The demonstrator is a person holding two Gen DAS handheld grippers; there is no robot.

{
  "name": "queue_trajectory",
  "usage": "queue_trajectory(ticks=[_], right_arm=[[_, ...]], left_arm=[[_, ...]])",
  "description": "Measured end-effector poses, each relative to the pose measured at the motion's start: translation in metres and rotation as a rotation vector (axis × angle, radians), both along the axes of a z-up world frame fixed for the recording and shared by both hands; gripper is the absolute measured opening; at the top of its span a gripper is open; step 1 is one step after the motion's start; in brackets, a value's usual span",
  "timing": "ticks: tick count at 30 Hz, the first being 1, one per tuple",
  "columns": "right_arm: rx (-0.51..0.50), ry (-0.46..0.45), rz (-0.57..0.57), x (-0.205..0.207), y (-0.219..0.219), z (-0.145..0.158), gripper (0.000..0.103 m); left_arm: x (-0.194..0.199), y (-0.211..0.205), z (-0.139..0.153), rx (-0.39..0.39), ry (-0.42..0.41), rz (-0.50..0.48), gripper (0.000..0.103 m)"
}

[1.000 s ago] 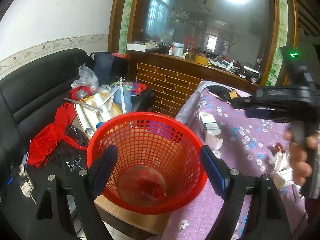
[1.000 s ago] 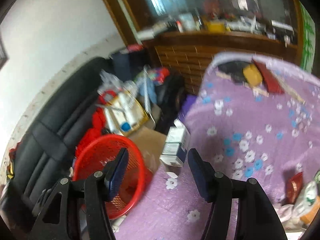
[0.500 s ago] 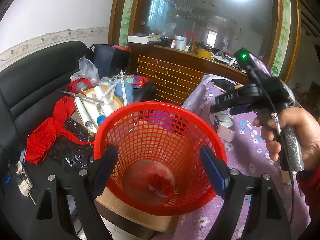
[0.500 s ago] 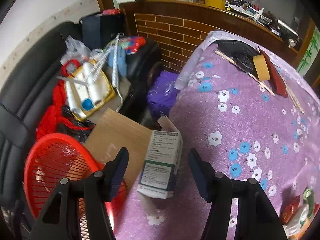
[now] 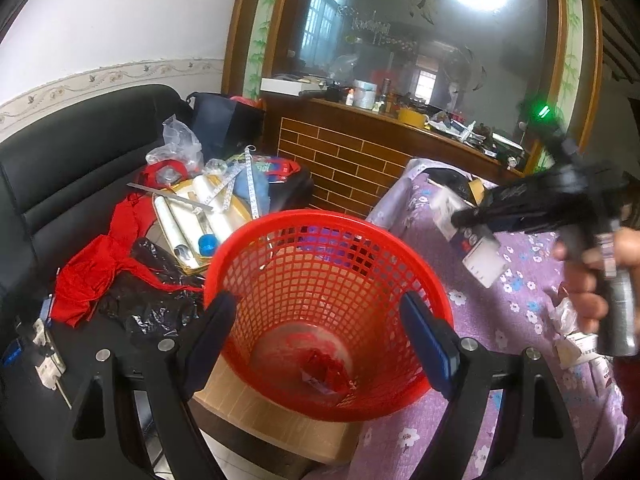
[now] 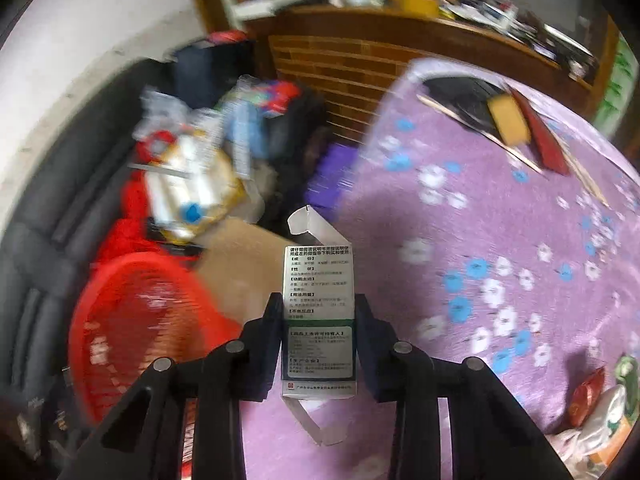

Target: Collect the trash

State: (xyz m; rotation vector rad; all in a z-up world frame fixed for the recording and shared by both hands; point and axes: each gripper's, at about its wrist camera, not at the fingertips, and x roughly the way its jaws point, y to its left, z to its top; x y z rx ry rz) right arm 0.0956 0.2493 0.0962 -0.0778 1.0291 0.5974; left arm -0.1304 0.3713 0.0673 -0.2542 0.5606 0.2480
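Note:
A red mesh basket (image 5: 320, 312) sits between the fingers of my left gripper (image 5: 320, 332), whose jaws stand wide around its wall; whether the pads touch it I cannot tell. A red wrapper (image 5: 324, 372) lies at its bottom. My right gripper (image 6: 318, 340) is shut on a white and green medicine box (image 6: 319, 304), held above the purple flowered tablecloth (image 6: 500, 240). In the left wrist view the box (image 5: 478, 252) hangs to the right of the basket, held by the right gripper (image 5: 480, 220). The basket (image 6: 136, 332) shows to the lower left in the right wrist view.
A black sofa (image 5: 60, 168) on the left carries red cloth (image 5: 96, 264), a black bag and a tray of rolls (image 5: 192, 220). Wrappers (image 6: 600, 408) lie at the table's right edge. A brick counter (image 5: 352, 164) stands behind. A cardboard board (image 6: 240, 264) lies under the basket.
My right gripper has closed on the medicine box and lifted it off the table edge. The left gripper and basket have held almost still.

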Motion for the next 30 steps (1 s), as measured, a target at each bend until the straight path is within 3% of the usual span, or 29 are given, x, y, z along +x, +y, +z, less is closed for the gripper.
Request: queue_trajectory(ticks=[4, 7, 9, 13, 20, 27, 30], right_arm=[[0.074, -0.01, 0.14, -0.041, 0.026, 0.023, 0.04], [0.073, -0.114, 0.16, -0.063, 0.035, 0.036, 0.072], [0.078, -0.145, 0.14, -0.069, 0.026, 0.042, 0.072], [0.162, -0.097, 0.102, -0.077, -0.013, 0.054, 0.072], [0.208, -0.153, 0.04, -0.125, -0.134, 0.06, 0.073], [0.208, -0.181, -0.195, -0.158, -0.296, 0.04, 0.073], [0.237, -0.158, -0.271, -0.169, -0.35, 0.029, 0.072]], left_arm=[[-0.013, -0.001, 0.006, 0.007, -0.008, 0.023, 0.083], [-0.024, -0.003, 0.01, 0.013, -0.008, 0.031, 0.083], [-0.03, -0.009, 0.013, 0.026, -0.008, 0.027, 0.083], [-0.033, -0.024, 0.02, 0.051, -0.008, 0.004, 0.083], [-0.022, -0.079, 0.034, 0.088, -0.022, -0.109, 0.083], [-0.003, -0.171, 0.041, 0.144, 0.002, -0.29, 0.083], [0.012, -0.215, 0.038, 0.127, 0.048, -0.399, 0.083]])
